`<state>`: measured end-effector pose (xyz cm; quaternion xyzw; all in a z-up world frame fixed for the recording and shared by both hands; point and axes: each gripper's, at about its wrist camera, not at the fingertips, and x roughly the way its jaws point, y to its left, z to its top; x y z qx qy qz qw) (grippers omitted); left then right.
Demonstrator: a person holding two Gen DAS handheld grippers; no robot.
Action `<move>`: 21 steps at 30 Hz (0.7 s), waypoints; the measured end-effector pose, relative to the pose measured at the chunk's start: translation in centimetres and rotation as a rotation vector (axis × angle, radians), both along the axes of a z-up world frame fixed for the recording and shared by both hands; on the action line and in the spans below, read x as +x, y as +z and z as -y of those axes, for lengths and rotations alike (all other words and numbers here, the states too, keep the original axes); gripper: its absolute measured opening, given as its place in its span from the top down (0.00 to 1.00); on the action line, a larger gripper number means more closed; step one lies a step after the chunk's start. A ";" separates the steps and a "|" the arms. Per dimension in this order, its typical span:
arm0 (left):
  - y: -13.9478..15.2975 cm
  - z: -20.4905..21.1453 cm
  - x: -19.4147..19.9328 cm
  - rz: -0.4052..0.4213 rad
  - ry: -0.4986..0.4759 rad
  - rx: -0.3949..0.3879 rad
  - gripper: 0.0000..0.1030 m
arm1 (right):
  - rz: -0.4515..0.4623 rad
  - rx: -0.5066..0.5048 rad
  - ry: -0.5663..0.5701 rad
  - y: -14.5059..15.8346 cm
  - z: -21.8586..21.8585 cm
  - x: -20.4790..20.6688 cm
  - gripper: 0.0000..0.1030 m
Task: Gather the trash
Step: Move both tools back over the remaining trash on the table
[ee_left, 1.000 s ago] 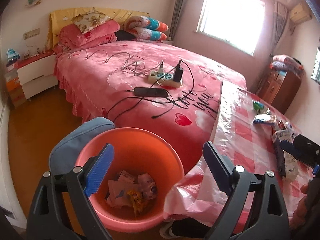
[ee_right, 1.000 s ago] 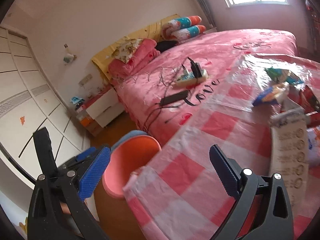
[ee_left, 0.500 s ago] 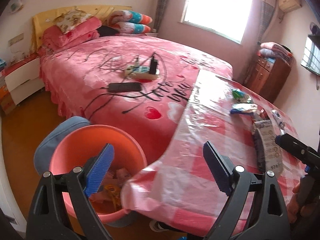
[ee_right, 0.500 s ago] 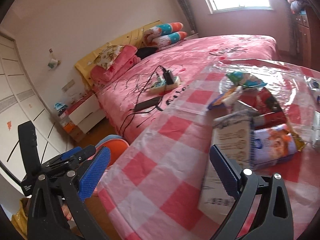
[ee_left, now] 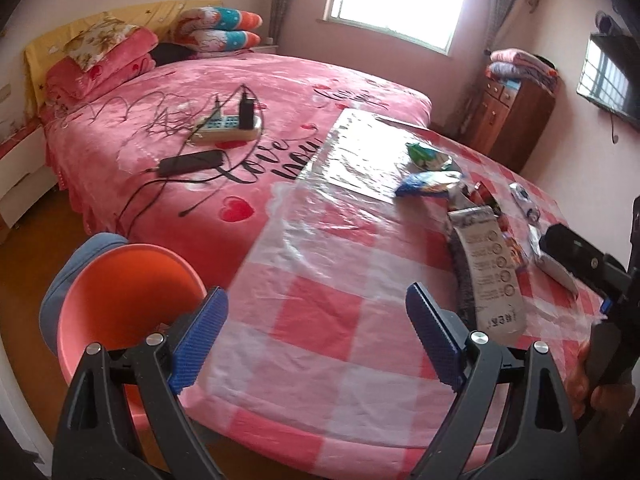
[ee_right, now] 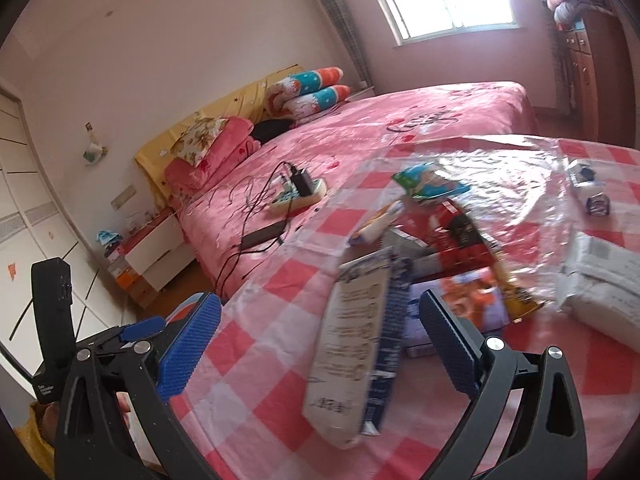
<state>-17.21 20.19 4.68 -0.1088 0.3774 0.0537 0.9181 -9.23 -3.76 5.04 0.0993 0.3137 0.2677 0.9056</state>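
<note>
Reaching with the wide-open, empty right hand-held gripper risks pinching the plastic worktop cover beneath the flat packet ahead; left hand-held gripper likewise spread, empty.

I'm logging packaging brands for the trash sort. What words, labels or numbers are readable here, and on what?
"Love you": black script on the pink bedspread.
White pouch: dark print and a column of round marks, too blurred to read in either view.
Green wrapper, blue wrapper, red packet: print too small or blurred.
Handle of the left gripper: small white lettering, unreadable.
</note>
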 end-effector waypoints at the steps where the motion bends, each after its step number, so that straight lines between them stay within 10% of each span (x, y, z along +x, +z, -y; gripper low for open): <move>1: 0.0 0.5 0.2 -0.004 -0.010 0.003 0.12 | 0.008 -0.004 -0.007 0.1 0.3 0.0 0.05; 13: 0.8 6.8 2.7 -0.049 -0.134 0.019 0.12 | 0.024 -0.010 -0.108 0.2 5.6 1.0 0.05; 21: 1.4 10.4 4.3 -0.086 -0.226 -0.111 0.12 | -0.026 0.071 -0.212 0.4 11.7 2.3 0.05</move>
